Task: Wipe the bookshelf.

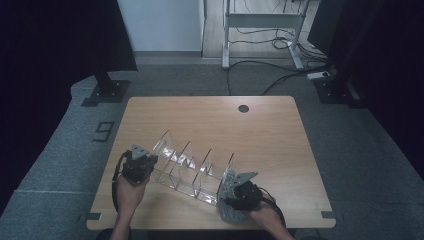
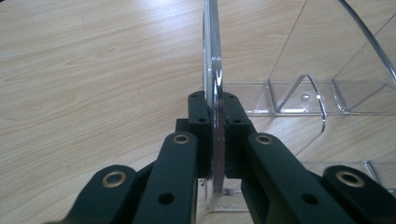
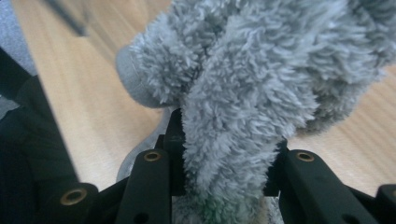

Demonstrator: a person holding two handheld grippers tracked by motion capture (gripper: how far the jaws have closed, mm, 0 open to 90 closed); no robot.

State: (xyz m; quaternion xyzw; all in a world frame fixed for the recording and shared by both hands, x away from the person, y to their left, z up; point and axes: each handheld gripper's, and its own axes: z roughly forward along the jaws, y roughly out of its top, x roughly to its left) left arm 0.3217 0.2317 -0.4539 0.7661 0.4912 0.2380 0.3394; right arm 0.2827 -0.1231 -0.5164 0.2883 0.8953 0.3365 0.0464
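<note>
A clear acrylic divider rack (image 1: 192, 170) lies across the near half of the wooden table (image 1: 210, 115). My left gripper (image 1: 139, 165) is at its left end, shut on the rack's end panel (image 2: 214, 70), which stands edge-on between the black jaws; the left gripper (image 2: 215, 135) pinches the panel tightly. My right gripper (image 1: 240, 195) is at the rack's right end, shut on a fluffy grey cloth (image 1: 227, 202). In the right gripper view the grey cloth (image 3: 243, 79) bulges out above the jaws, squeezed at the right gripper (image 3: 224, 158), with the table below it.
The table has a round cable hole (image 1: 243, 108) near its far edge. Beyond the table stand a dark stand base (image 1: 106, 92) at the left, a white desk frame (image 1: 260, 30) and floor cables (image 1: 280, 75). A person's hands come in from the bottom edge.
</note>
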